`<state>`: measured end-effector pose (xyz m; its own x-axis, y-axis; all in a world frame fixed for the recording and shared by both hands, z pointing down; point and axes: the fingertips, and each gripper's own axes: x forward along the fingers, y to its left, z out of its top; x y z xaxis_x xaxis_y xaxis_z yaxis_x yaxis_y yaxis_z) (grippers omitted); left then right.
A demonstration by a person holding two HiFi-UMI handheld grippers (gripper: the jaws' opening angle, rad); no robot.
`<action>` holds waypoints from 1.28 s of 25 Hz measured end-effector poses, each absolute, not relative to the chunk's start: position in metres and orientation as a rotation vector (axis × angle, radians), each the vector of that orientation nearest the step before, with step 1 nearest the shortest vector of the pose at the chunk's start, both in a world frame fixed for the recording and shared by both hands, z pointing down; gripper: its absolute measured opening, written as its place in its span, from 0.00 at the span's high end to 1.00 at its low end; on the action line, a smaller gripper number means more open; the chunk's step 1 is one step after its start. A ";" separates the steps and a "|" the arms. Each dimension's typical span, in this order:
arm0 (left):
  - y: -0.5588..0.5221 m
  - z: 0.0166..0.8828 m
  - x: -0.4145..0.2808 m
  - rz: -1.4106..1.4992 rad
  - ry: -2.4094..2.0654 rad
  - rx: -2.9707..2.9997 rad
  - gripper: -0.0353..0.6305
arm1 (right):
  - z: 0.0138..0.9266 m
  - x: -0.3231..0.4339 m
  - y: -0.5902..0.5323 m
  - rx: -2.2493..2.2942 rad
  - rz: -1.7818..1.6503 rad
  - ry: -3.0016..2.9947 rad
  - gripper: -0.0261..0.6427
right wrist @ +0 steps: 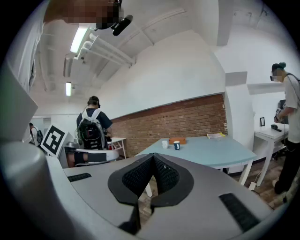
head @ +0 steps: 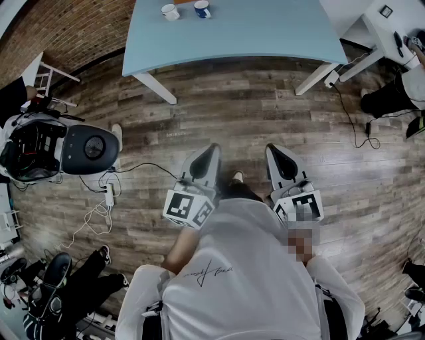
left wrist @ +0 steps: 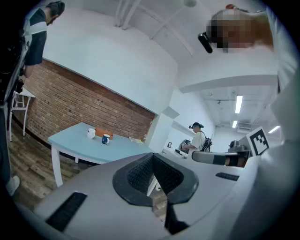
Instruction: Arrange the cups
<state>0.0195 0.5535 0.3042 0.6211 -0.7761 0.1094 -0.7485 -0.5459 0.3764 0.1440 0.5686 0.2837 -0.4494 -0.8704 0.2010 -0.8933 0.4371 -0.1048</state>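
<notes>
Stage of task: approach, with no cup handled yet, judging from how things lie. Left gripper [head: 203,163]: jaws fully together, nothing between them, held out level in front of the person over the wooden floor [head: 239,113]. Right gripper [head: 281,163]: jaws likewise pressed together and empty, beside the left one. Table [head: 265,36]: pale blue top on white legs, well apart from both grippers. White cup [head: 170,11] and blue cup [head: 202,8]: upright, side by side but not touching, toward the left end of the table and back from its near edge. Orange-brown box [right wrist: 177,140]: just behind the cups. Next move, as a judgement: step up to the near edge, part one pair of jaws, and bring it level onto a cup's wall. Writing: black-and-white square markers on each gripper's cube; a script line on the person's white shirt [head: 219,279], too small to read; a pale mark on the blue cup, unreadable; no brand legible.
</notes>
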 end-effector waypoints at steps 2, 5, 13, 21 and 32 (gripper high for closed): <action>0.553 0.305 0.017 -0.089 -1.216 2.460 0.94 | 0.284 0.141 0.568 1.576 0.302 -2.567 0.93; 0.551 0.307 0.015 -0.082 -1.221 2.457 0.94 | 0.287 0.138 0.568 1.565 0.320 -2.571 0.93; 0.534 0.302 0.008 -0.098 -1.246 2.479 0.94 | 0.287 0.127 0.549 1.515 0.398 -2.620 0.93; 0.491 0.296 -0.008 -0.089 -1.303 2.502 0.94 | 0.282 0.108 0.509 1.509 0.374 -2.622 0.93; 0.417 0.299 -0.034 -0.088 -1.335 2.458 0.94 | 0.287 0.067 0.435 1.433 0.394 -2.634 0.93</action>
